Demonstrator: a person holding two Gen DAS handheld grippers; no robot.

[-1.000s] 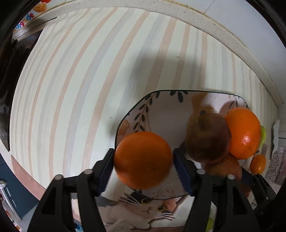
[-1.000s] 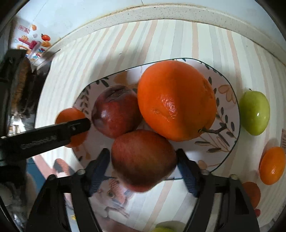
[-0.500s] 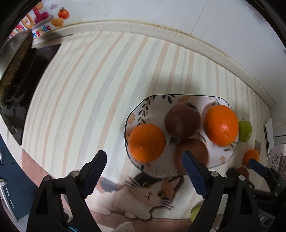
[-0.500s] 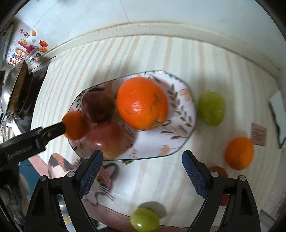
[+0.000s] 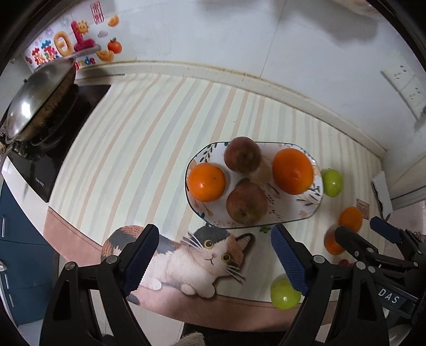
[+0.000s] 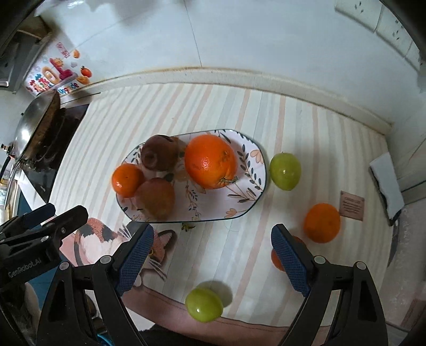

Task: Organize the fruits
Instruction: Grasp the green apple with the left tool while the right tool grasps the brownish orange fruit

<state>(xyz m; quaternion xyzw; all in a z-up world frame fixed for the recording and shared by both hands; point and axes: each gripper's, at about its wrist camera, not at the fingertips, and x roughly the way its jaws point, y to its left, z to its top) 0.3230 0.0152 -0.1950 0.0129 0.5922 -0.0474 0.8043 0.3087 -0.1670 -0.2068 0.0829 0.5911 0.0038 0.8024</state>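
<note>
A patterned oval plate on the striped mat holds a small orange, a big orange and two red apples. Loose on the mat are two green fruits and two oranges. My left gripper is open and empty, held above the mat's front edge. My right gripper is open and empty, above the mat right of the plate.
A wok sits on a black stove at the left. A tiled wall with wall sockets stands behind. A brown card and a white box lie at the right edge. The mat shows a cat picture.
Both grippers opened, leaving the small orange and a red apple on the plate, then pulled back and up; the plate now looks smaller and farther.
</note>
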